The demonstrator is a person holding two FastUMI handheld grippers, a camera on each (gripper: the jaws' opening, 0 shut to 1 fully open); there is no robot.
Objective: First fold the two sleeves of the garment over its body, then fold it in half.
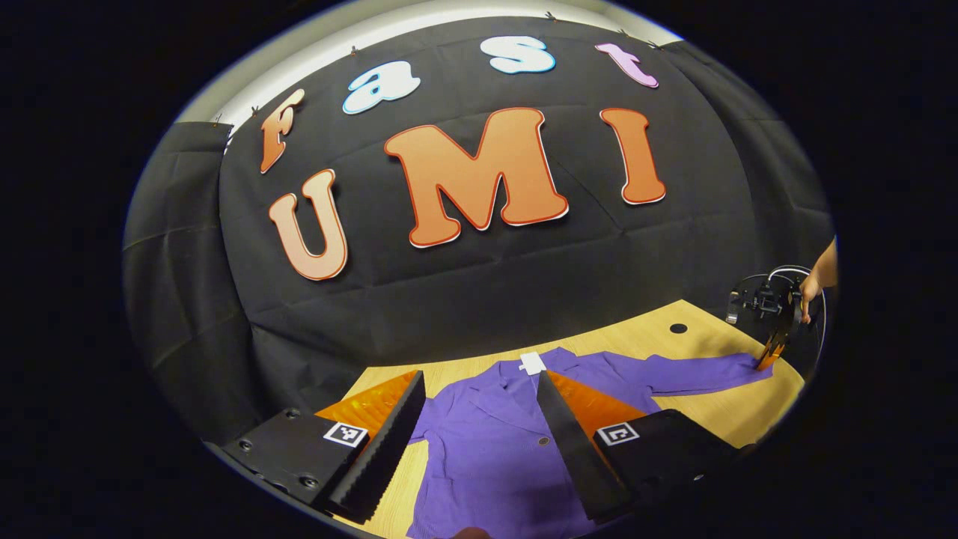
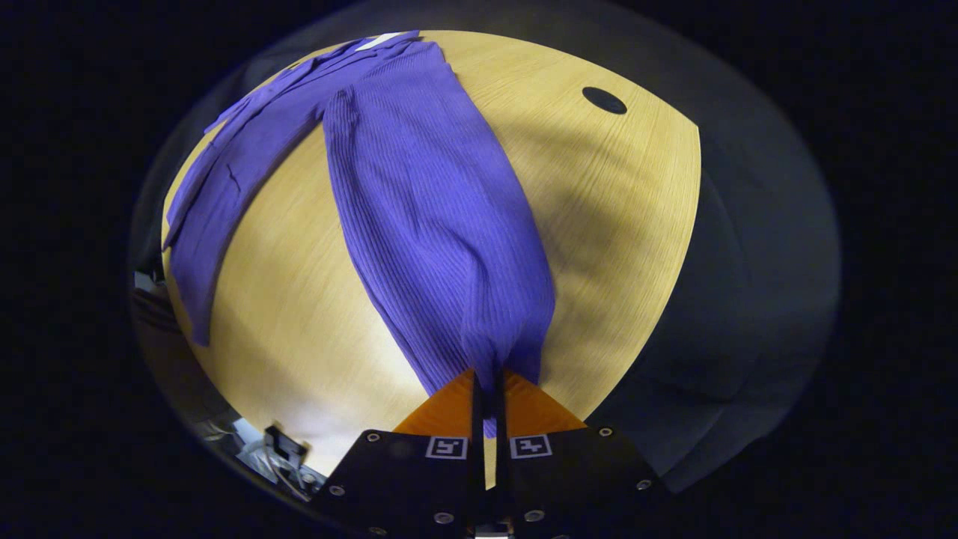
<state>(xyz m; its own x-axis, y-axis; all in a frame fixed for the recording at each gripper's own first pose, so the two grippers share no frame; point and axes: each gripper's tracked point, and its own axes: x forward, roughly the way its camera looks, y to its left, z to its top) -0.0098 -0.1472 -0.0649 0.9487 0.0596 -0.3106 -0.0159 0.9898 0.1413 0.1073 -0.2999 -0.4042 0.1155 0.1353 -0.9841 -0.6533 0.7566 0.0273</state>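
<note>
Purple ribbed garment, flat, sleeve outstretched

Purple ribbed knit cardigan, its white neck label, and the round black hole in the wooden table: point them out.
purple ribbed knit cardigan (image 1: 490, 442): left gripper view, chest panel.
white neck label (image 1: 532, 363): left gripper view, label's middle.
round black hole (image 2: 604, 99): right gripper view, hole's centre.

Light wooden table, round dark hole near its far edge. Purple ribbed cardigan lies flat on it, one sleeve stretched sideways.

Ribbed knit garment, smooth wood table
</note>
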